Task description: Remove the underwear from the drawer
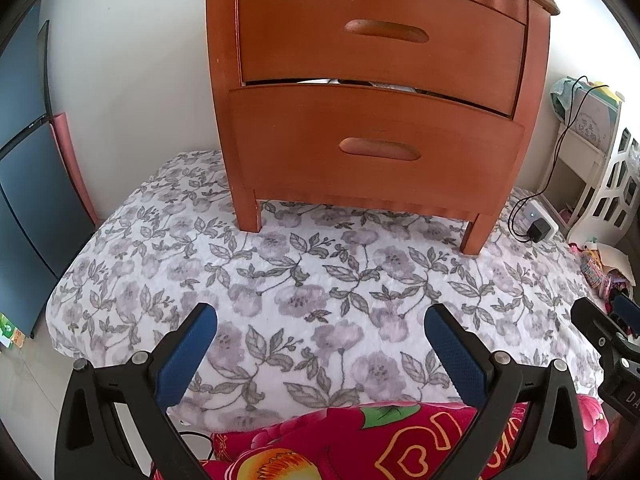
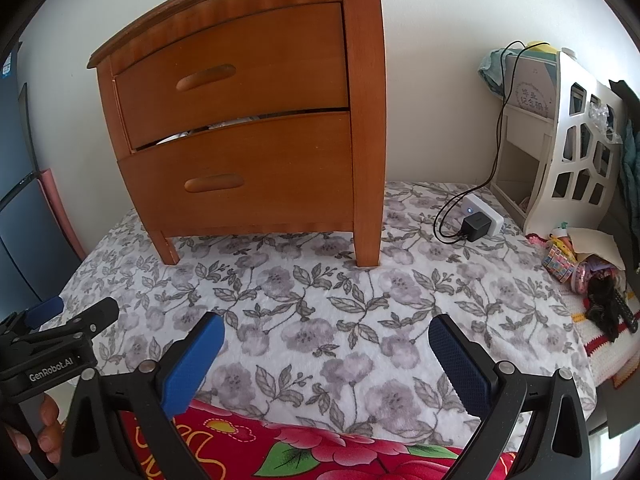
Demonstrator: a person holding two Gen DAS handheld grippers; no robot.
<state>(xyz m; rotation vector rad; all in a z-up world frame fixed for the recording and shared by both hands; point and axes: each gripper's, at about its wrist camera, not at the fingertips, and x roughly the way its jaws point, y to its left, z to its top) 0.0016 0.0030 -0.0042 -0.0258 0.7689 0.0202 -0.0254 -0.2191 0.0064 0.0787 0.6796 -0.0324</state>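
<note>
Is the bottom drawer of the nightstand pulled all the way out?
No, the bottom drawer is only slightly ajar, with a narrow gap showing along its top edge.
</note>
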